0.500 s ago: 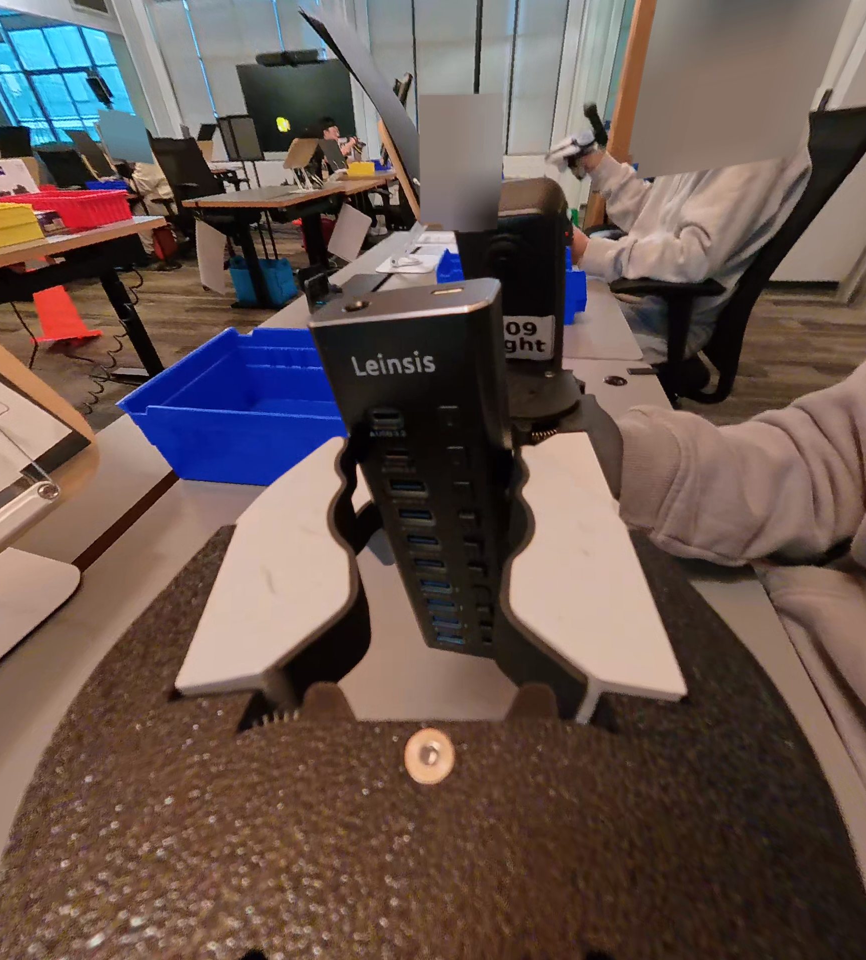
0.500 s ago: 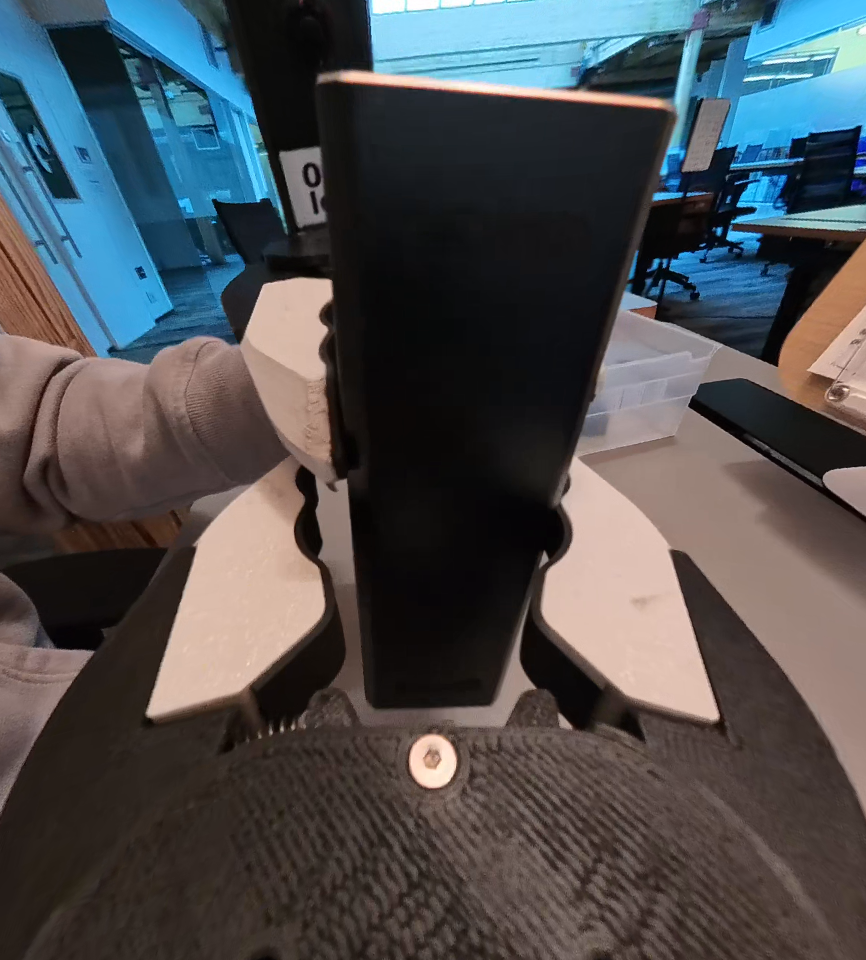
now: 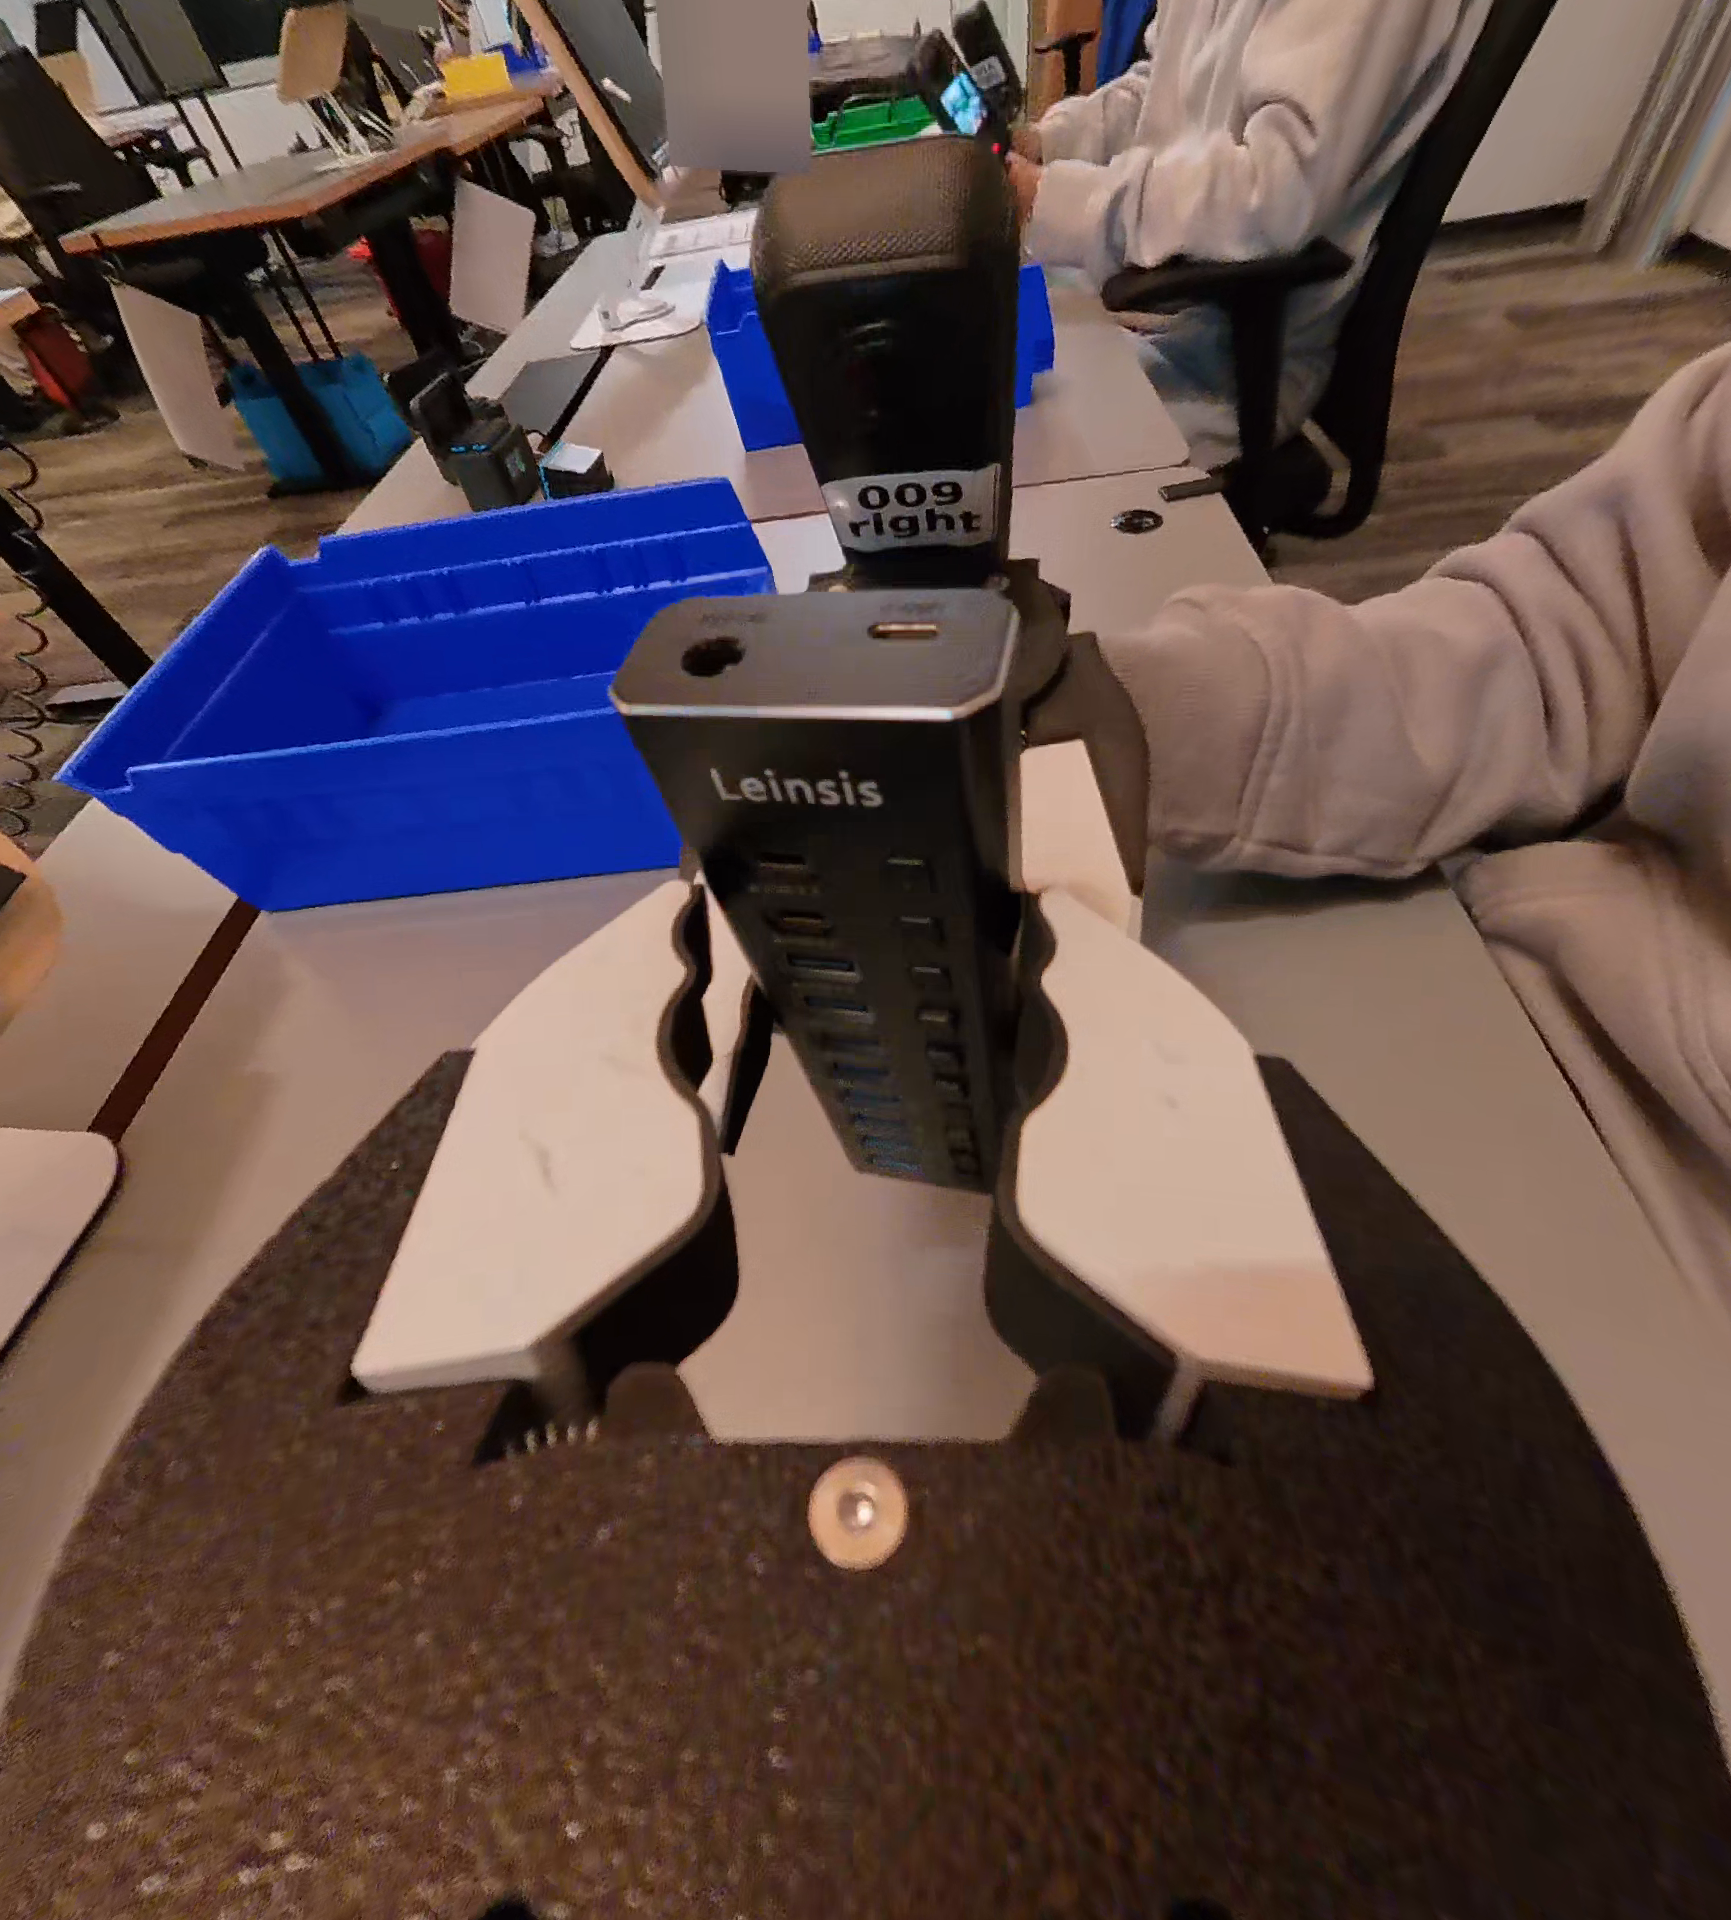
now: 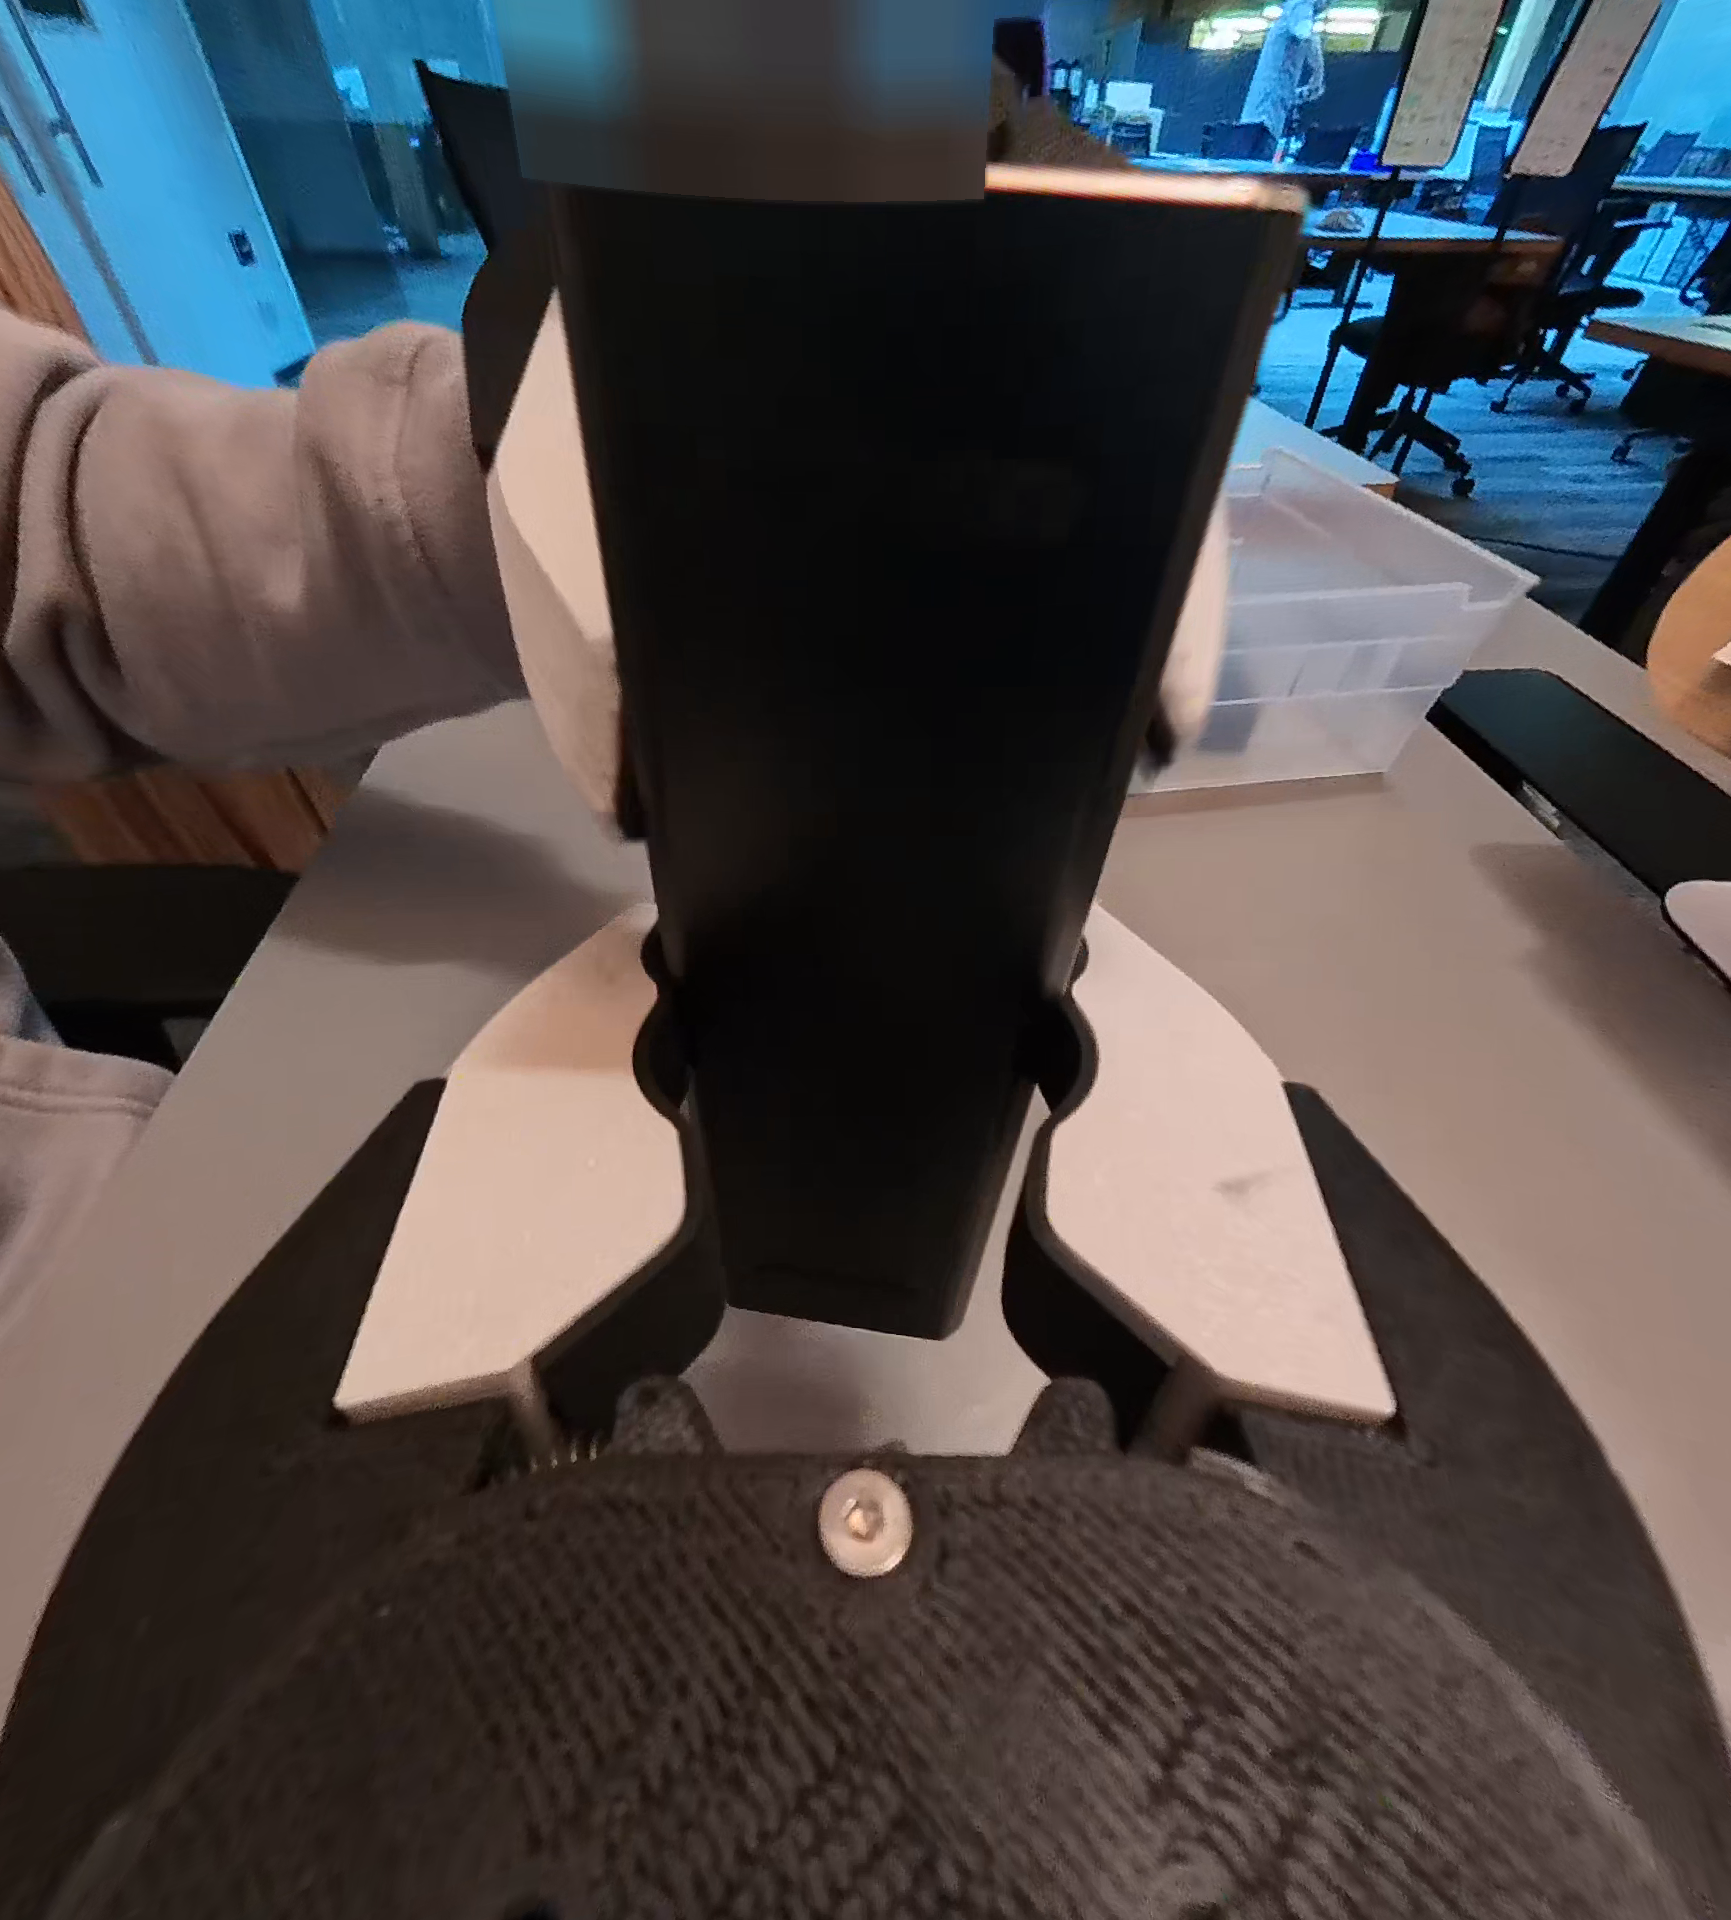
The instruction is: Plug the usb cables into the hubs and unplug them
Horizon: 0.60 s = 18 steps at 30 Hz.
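Note:
A black USB hub (image 3: 840, 935) stands upright over the grey table (image 3: 321, 1018), its port side facing the left wrist view and its top end showing. My left gripper (image 3: 861, 904) is shut on its sides. My right gripper (image 4: 866, 987) is shut on the same hub (image 4: 871, 727) from the opposite side, facing its plain back. The right gripper's body (image 3: 882, 343) rises behind the hub in the left wrist view. One of the left gripper's white fingers (image 4: 549, 582) shows beside the hub in the right wrist view. No USB cable is in view.
A blue bin (image 3: 373, 800) stands on the table behind and left of the hub. A clear plastic bin (image 4: 1360, 644) and a black pad (image 4: 1619, 790) lie on the other side. A person's grey sleeve (image 3: 1360, 707) reaches in. Another person sits at a farther desk.
The left wrist view now looks down more, so the hub's top end shows. The hub sits lower and closer in the right wrist view. Both grippers keep their hold.

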{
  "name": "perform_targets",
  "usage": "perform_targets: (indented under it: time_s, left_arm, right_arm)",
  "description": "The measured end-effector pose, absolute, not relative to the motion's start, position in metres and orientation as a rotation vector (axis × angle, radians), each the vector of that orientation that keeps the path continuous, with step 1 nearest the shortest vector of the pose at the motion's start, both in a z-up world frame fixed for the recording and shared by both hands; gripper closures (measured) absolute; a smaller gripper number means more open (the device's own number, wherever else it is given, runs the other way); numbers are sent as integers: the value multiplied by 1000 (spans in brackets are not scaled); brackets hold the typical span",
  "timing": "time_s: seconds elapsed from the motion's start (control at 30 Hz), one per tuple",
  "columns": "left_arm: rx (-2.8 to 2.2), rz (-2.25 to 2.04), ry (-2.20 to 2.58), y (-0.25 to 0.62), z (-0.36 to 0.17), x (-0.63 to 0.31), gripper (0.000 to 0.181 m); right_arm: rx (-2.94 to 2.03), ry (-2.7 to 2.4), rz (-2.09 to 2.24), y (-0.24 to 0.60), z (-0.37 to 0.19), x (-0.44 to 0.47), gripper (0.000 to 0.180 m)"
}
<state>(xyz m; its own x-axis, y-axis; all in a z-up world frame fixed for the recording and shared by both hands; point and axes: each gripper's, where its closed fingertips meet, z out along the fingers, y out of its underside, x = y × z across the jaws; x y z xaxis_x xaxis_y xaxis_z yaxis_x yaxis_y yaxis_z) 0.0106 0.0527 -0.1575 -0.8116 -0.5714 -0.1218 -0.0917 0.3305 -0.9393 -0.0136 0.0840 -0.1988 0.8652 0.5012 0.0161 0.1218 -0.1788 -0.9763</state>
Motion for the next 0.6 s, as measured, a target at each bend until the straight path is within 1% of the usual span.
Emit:
perform_targets:
  time_s: [0.13, 0.2, 0.27, 0.4, 0.5, 0.53, 0.6]
  left_arm:
    - [-555, -1432, 2192, 54, -142, 7, 92]
    - [-529, -1339, 2276, 52, -140, 5, 87]
    - [-482, -1174, 2409, 50, -149, -1, 88]
    - [-450, -782, 2595, 56, -166, -5, 97]
    - [-417, -663, 2674, 53, -175, -8, 101]
    - [-409, -632, 2719, 53, -179, -12, 109]
    - [-439, -559, 2727, 56, -185, -10, 109]
  right_arm:
    - [-1757, -566, 341, 78, -201, -19, 112]
    - [-1789, -600, 313, 78, -204, -20, 112]
    - [-1826, -631, 281, 77, -209, -19, 112]
    - [-1904, -689, 228, 76, -219, -20, 112]
    - [-1942, -722, 204, 76, -224, -22, 112]
    - [-1954, -728, 185, 76, -227, -21, 112]
    - [-1972, -730, 184, 75, -232, -18, 112]
